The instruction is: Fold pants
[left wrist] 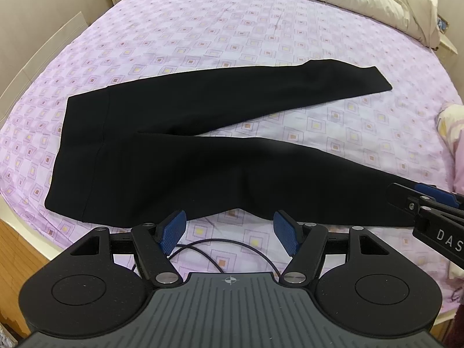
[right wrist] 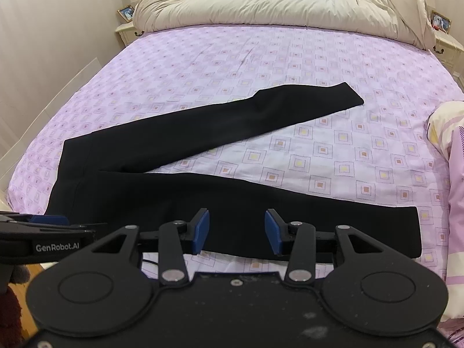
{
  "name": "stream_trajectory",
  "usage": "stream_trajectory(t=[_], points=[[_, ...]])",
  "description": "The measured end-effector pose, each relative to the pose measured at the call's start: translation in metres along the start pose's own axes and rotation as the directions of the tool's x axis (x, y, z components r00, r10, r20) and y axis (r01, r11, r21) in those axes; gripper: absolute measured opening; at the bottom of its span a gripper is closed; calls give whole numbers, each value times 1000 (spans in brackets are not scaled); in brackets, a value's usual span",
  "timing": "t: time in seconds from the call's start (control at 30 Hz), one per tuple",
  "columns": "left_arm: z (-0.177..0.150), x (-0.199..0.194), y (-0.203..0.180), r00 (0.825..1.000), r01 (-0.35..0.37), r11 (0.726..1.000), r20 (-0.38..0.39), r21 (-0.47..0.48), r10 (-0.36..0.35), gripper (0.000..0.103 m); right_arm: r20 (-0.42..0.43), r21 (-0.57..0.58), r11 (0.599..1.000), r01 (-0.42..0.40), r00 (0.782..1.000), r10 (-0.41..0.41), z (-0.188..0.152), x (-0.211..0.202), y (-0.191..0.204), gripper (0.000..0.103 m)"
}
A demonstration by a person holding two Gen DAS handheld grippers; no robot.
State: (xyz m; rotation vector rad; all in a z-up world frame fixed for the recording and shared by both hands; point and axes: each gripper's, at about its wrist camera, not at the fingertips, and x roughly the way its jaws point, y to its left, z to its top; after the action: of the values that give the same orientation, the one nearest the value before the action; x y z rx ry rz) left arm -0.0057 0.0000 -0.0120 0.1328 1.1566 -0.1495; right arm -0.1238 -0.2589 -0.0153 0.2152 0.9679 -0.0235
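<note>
Black pants point(left wrist: 162, 145) point(right wrist: 162, 191) lie flat on the bed, waistband at the left, both legs spread in a V toward the right. My left gripper point(left wrist: 230, 232) hovers open above the near edge of the pants, below the lower leg, with nothing between its blue pads point(left wrist: 174, 230). Over the lower leg, short of its hem, my right gripper point(right wrist: 236, 230) stands open and empty. The right gripper point(left wrist: 417, 200) also shows at the right edge of the left wrist view, and the left gripper point(right wrist: 49, 221) at the left edge of the right wrist view.
The bed sheet point(right wrist: 290, 66) is lilac with square patterns. A beige duvet point(right wrist: 275, 5) is bunched at the head end. A pink and cream blanket point(right wrist: 452, 174) lies at the right edge. Nightstands point(right wrist: 127, 33) flank the headboard. A thin black cable point(left wrist: 208, 245) runs under the left gripper.
</note>
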Motion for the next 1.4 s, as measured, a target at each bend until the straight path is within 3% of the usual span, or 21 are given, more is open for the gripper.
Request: stream_trajectory(t=[1.4], points=[[8, 10, -8, 1000, -11, 999, -27, 30, 12, 66, -28, 35, 999, -3, 1000, 4, 4, 8, -2, 46]])
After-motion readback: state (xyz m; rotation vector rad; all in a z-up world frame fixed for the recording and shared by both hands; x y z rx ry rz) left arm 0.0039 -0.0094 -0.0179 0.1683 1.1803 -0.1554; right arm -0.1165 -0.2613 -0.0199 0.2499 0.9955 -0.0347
